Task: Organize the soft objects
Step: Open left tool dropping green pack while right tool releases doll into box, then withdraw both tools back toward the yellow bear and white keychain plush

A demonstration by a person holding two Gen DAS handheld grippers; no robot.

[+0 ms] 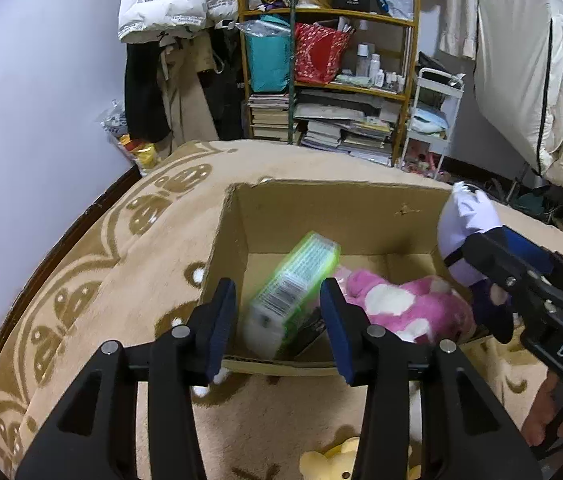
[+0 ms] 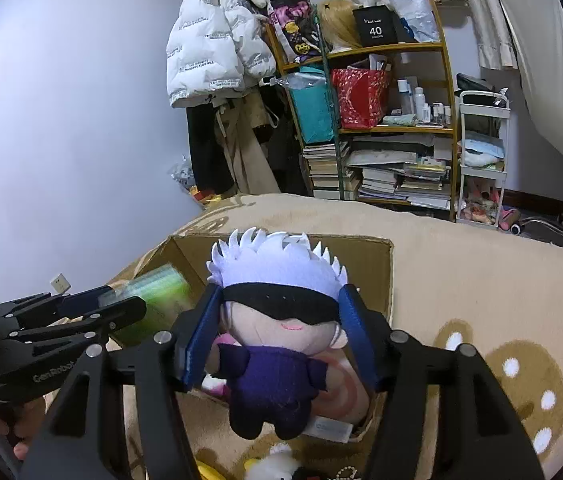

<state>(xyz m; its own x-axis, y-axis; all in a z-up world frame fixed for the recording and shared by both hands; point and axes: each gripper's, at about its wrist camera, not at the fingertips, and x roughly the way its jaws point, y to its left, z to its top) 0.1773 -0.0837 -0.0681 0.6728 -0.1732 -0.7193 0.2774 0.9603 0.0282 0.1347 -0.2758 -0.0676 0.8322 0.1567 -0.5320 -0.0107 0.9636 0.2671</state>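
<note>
White-haired plush doll (image 2: 277,320) hangs upright, clamped at the head between my right gripper (image 2: 277,328) fingers, directly above the cardboard box's (image 2: 381,264) right side; my left gripper (image 1: 277,320), fingers apart, hovers at the near edge over a green pack (image 1: 293,280).

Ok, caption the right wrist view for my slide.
Right gripper holds a white-haired doll over the cardboard box.
</note>
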